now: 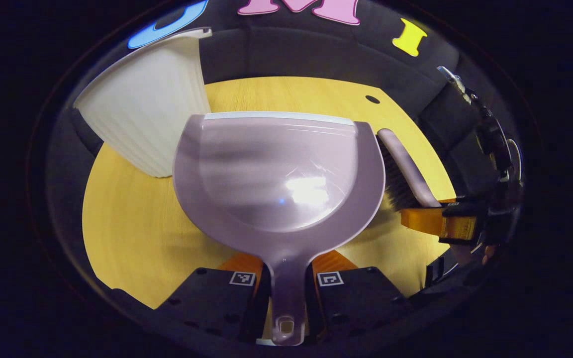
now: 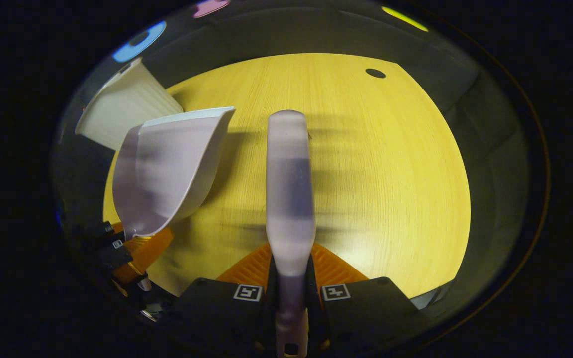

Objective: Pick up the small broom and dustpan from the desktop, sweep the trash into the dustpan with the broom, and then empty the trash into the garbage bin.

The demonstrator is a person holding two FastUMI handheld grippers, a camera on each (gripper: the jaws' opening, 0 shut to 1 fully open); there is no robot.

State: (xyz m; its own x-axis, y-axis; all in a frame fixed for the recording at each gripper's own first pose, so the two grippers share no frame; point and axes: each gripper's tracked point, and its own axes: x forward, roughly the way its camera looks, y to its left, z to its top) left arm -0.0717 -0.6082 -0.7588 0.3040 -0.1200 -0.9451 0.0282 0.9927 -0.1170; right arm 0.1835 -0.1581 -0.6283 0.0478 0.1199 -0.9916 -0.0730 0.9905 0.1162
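My left gripper (image 1: pixel 286 276) is shut on the handle of a pale lilac dustpan (image 1: pixel 279 174), which is held above the yellow wooden desktop (image 1: pixel 132 223) with its scoop empty. My right gripper (image 2: pixel 290 278) is shut on the handle of the small lilac broom (image 2: pixel 289 184). In the left gripper view the broom (image 1: pixel 406 171), with its dark bristles, sits just right of the dustpan, held by the other gripper (image 1: pixel 440 221). In the right gripper view the dustpan (image 2: pixel 167 169) is at the left, tilted on edge. A white ribbed garbage bin (image 1: pixel 142 104) stands beyond the dustpan's left side.
A small dark round hole (image 1: pixel 372 99) marks the desktop near its far right edge. The bin (image 2: pixel 122 107) occupies the far left corner. Black booth cloth rings the desk.
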